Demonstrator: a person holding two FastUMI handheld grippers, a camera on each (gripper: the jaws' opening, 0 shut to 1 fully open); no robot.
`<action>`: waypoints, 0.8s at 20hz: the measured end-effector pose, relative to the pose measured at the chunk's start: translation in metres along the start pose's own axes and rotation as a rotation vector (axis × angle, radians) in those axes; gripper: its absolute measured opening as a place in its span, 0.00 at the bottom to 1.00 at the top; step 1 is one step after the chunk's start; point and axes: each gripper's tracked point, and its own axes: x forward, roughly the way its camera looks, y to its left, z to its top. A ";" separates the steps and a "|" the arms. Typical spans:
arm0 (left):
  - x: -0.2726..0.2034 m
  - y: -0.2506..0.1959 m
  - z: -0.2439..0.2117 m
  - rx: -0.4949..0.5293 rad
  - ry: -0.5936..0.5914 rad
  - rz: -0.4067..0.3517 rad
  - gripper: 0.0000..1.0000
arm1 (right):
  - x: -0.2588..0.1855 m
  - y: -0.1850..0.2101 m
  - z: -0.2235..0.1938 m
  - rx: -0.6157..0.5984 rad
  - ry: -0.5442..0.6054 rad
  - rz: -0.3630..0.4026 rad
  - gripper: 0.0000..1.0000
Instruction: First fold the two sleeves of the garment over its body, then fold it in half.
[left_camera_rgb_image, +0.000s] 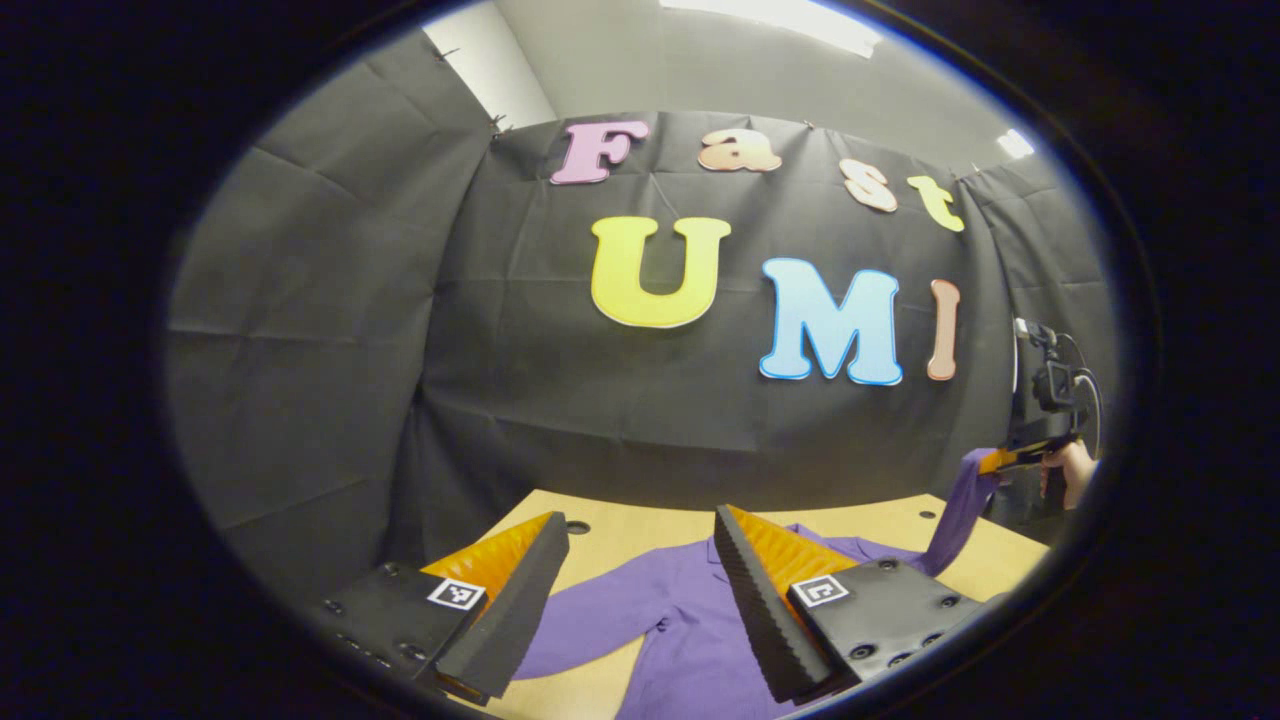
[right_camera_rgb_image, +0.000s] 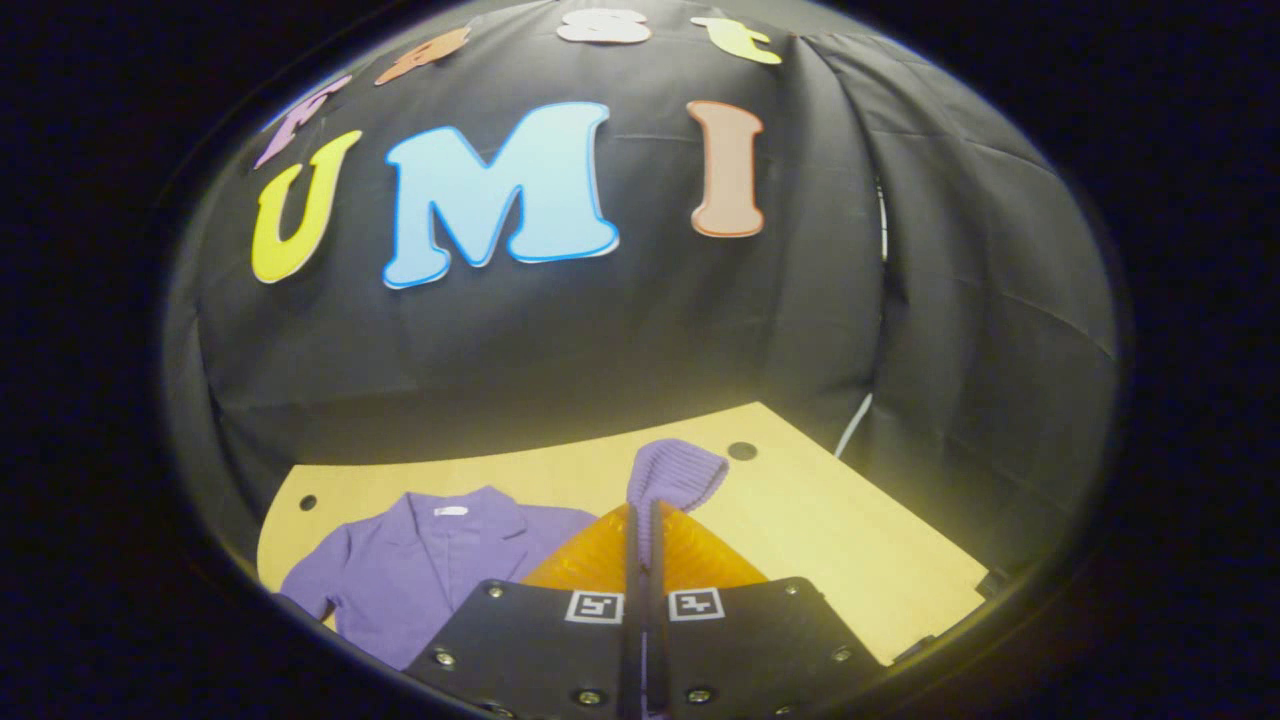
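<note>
The purple garment (right_camera_rgb_image: 430, 565) is spread flat on the wooden surface (right_camera_rgb_image: 850, 540), collar toward the booth wall, so that its body is laid out as the landing place for the sleeves. One sleeve (right_camera_rgb_image: 678, 478) is pinched by the right claw (right_camera_rgb_image: 645, 525), whose fingers are pressed together on the cloth, the ribbed cuff standing up just past the tips; the sleeve is held near its end, presumably so that its whole length can be carried across in one sweep. In the left gripper view that same claw (left_camera_rgb_image: 1010, 460), and the hand (left_camera_rgb_image: 1072, 470) holding it, are seen beyond the garment's far edge, with the sleeve (left_camera_rgb_image: 955, 520) lifted clear of the surface and hanging in a slack strip back to the shoulder. The left claw (left_camera_rgb_image: 640, 590) is held wide apart above the garment (left_camera_rgb_image: 690, 620), nothing between its fingers, near the other sleeve and seemingly kept ready for it. The first fold is judged under way, nothing yet laid over the body.
</note>
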 end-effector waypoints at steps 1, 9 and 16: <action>-0.002 0.002 0.000 -0.003 0.002 0.007 0.94 | 0.003 0.013 0.000 -0.009 -0.001 0.021 0.02; -0.020 0.021 -0.003 -0.003 0.013 0.067 0.94 | 0.018 0.110 -0.022 -0.075 0.042 0.170 0.02; -0.024 0.032 -0.007 -0.021 0.023 0.120 0.94 | 0.033 0.199 -0.073 -0.208 0.131 0.297 0.02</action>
